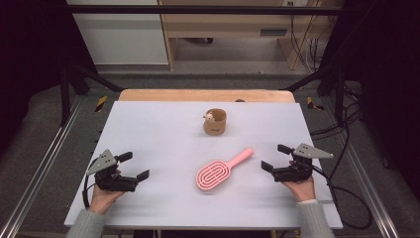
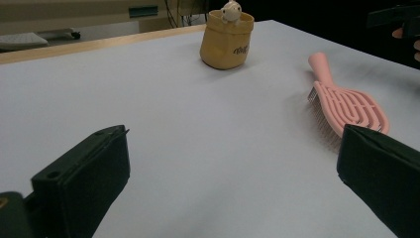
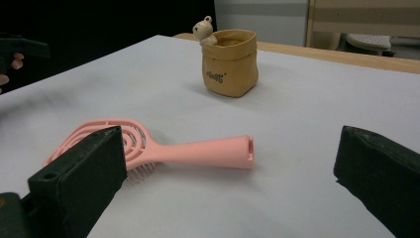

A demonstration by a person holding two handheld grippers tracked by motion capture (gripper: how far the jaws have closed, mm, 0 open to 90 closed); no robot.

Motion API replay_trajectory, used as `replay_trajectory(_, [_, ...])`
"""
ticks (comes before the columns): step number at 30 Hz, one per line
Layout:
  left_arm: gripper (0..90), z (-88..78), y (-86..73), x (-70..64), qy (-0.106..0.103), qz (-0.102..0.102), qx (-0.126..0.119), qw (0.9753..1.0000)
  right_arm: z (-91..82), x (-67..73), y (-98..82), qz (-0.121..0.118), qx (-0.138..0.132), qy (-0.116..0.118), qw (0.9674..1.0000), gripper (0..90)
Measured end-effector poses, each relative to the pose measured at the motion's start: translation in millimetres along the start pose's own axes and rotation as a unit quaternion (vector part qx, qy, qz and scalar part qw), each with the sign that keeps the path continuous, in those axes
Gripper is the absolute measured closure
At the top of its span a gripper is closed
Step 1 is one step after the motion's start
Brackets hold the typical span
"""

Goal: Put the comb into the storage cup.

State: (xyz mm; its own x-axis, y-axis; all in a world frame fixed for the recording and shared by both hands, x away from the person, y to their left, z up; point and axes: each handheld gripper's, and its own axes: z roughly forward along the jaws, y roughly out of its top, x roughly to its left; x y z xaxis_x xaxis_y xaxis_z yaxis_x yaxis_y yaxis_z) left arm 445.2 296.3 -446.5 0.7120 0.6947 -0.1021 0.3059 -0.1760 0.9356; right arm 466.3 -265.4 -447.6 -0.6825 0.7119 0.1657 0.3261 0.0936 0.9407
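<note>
A person is sitting at a white table (image 1: 148,124), holding a gripper in each hand. A pink hairbrush (image 1: 218,169) is lying flat near the middle of the table, bristles down. Its oval head is pointing toward seven o'clock and its handle toward one o'clock, so its long axis is running diagonally, the handle end angling toward the person's right side.

The right gripper (image 1: 273,157) is hovering just above the table at about three o'clock from the brush, jaws standing wide apart and holding nothing. In the right gripper view the handle's open end is lying between the jaws and a little ahead. The left gripper (image 1: 133,166) is waiting at about nine o'clock from the brush, jaws also spread wide and empty, and is sitting farther off.

The right hand seems the nearer one, and its reach would be running almost across the handle.

A small tan pouch (image 1: 215,122) with a toy bear on its rim is standing upright at twelve o'clock, well apart from the brush.
</note>
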Motion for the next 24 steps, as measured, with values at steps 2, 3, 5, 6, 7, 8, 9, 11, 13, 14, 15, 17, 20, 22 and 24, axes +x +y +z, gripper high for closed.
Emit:
replay_trajectory(2, [0.0, -0.2, 0.1, 0.4, 0.0, -0.001, 0.0, 1.0, -0.3, 0.0, 0.2, 0.001, 0.0, 0.001, 1.0, 0.4])
replay_trajectory(3, [0.0, -0.2, 0.1, 0.4, 0.0, -0.001, 0.0, 1.0, -0.3, 0.0, 0.2, 0.001, 0.0, 0.001, 1.0, 0.4])
replay_trajectory(5, [0.0, -0.5, -0.1, 0.7, 0.001, -0.001, 0.001, 1.0, -0.4, 0.0, 0.4, 0.0, -0.002, 0.001, 1.0, 0.4])
replay_trajectory(6, [0.0, -0.8, -0.2, 0.9, 0.001, -0.002, 0.0, 1.0, -0.7, 0.4, 0.7, 0.001, 0.0, 0.0, 1.0, 0.4])
replay_trajectory(7, [0.0, -0.8, -0.2, 0.9, 0.001, -0.002, 0.0, 1.0, -0.7, 0.4, 0.7, 0.001, 0.0, 0.0, 1.0, 0.4])
replay_trajectory(8, [0.0, -0.9, -0.3, 1.0, 0.001, -0.003, -0.001, 1.0, -0.5, 0.9, 1.2, 0.0, 0.001, -0.001, 1.0, 0.4])
replay_trajectory(9, [0.0, -0.9, -0.5, 1.2, 0.001, -0.002, -0.001, 1.0, -0.5, 0.9, 1.2, 0.0, 0.001, -0.001, 1.0, 0.4])
replay_trajectory(11, [0.0, -0.7, -0.8, 1.6, 0.001, 0.0, 0.003, 1.0, 0.2, 1.5, 2.2, -0.003, 0.004, -0.001, 1.0, 0.4])
replay_trajectory(13, [0.0, -0.4, -0.9, 1.9, 0.0, -0.001, 0.003, 1.0, 1.1, 3.0, 3.1, -0.004, 0.007, -0.002, 1.0, 0.4])
replay_trajectory(14, [0.0, 0.0, -1.4, 1.8, 0.0, -0.001, 0.004, 1.0, 2.3, 4.2, 3.9, -0.007, 0.01, -0.002, 0.9999, 0.4])
replay_trajectory(15, [0.0, 0.0, -1.4, 1.8, 0.0, -0.001, 0.004, 1.0, 2.3, 4.2, 3.9, -0.007, 0.01, -0.002, 0.9999, 0.4])
replay_trajectory(17, [0.0, 0.0, -1.7, 1.9, 0.0, -0.001, 0.005, 1.0, 4.0, 5.3, 4.6, -0.006, 0.015, -0.005, 0.9999, 0.5])
replay_trajectory(20, [0.0, -0.6, -1.7, 2.1, -0.001, -0.003, 0.003, 1.0, 8.4, 7.8, 5.3, -0.006, 0.026, -0.009, 0.9996, 0.6])
replay_trajectory(22, [0.0, -1.0, -1.8, 2.4, -0.001, -0.004, 0.002, 1.0, 10.5, 9.1, 6.3, -0.005, 0.028, -0.009, 0.9996, 0.6])
replay_trajectory(24, [0.0, -1.1, -1.8, 2.5, 0.0, -0.004, 0.002, 1.0, 12.6, 10.6, 7.6, -0.007, 0.031, -0.01, 0.9994, 0.6])
